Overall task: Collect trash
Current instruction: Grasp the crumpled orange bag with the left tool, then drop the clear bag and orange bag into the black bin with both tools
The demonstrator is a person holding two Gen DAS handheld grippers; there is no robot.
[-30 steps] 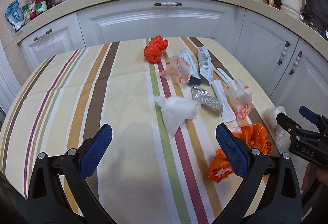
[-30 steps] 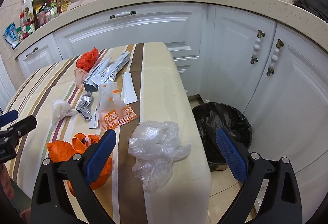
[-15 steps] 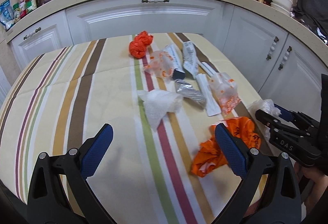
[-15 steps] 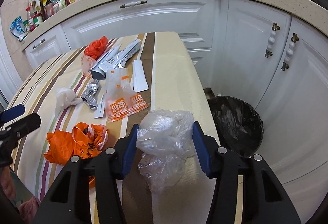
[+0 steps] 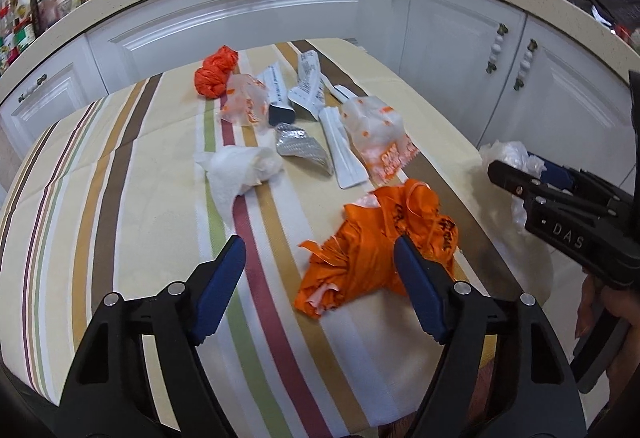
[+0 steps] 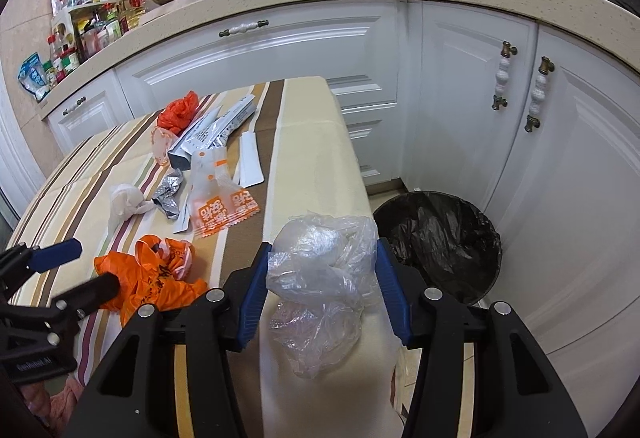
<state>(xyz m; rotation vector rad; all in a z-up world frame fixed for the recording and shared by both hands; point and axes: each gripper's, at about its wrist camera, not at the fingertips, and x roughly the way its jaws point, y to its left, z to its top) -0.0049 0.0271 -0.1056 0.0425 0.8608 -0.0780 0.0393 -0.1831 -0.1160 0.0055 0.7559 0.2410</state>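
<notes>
Both grippers are mid-pickup: my right gripper clamps the clear plastic bag at the table edge, my left gripper is closing around the orange bag, next lifting toward the black bin.

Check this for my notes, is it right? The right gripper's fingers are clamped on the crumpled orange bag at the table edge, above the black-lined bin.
Not quite. In the right wrist view, the right gripper is clamped on the crumpled clear plastic bag, not the orange bag, which lies further left. The rest holds: it is at the table edge, above the black-lined bin.
</notes>
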